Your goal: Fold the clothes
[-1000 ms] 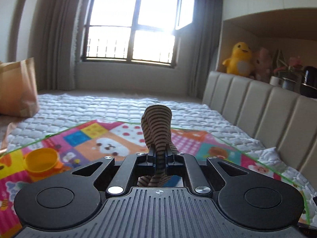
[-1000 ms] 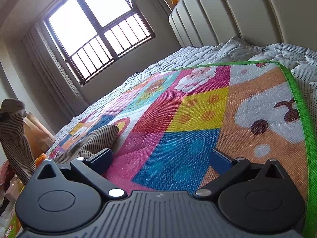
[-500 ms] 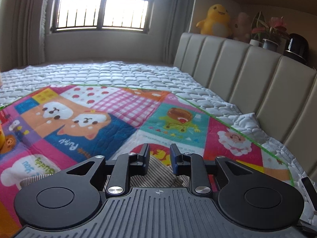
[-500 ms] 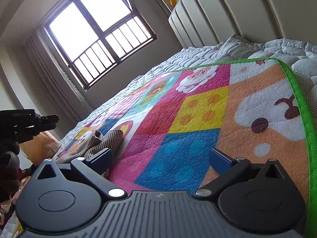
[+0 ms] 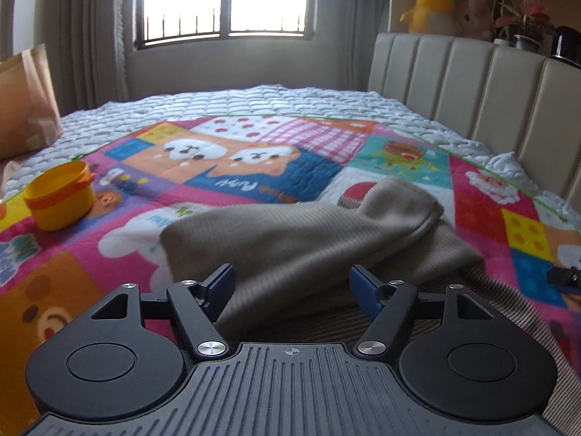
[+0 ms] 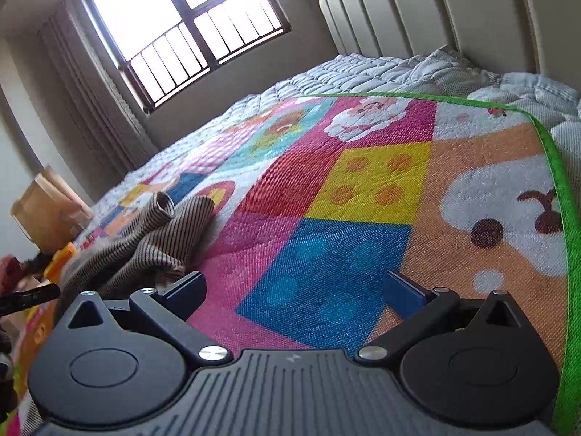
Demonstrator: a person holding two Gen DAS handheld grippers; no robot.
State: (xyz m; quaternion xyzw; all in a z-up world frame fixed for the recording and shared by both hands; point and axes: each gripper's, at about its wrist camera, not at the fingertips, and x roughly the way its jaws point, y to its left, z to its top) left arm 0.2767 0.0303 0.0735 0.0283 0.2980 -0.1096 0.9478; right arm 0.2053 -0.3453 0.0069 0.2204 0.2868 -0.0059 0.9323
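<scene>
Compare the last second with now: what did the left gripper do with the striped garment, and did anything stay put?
The left gripper held the striped garment up a second ago, lowered it to the mat, then let go; its jaws now stand wide open over the garment, which lies loosely folded. The right gripper stayed open and empty over the mat. The yellow cup looks unmoved.

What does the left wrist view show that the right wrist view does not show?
Only the left wrist view shows the yellow cup on the mat and the yellow duck toy on the shelf behind the headboard.

Only the right wrist view shows the mat's green corner edge and the yellow dotted square up close.

Both show the striped garment lying loose on the colourful mat, the window, and open, empty jaws.
</scene>
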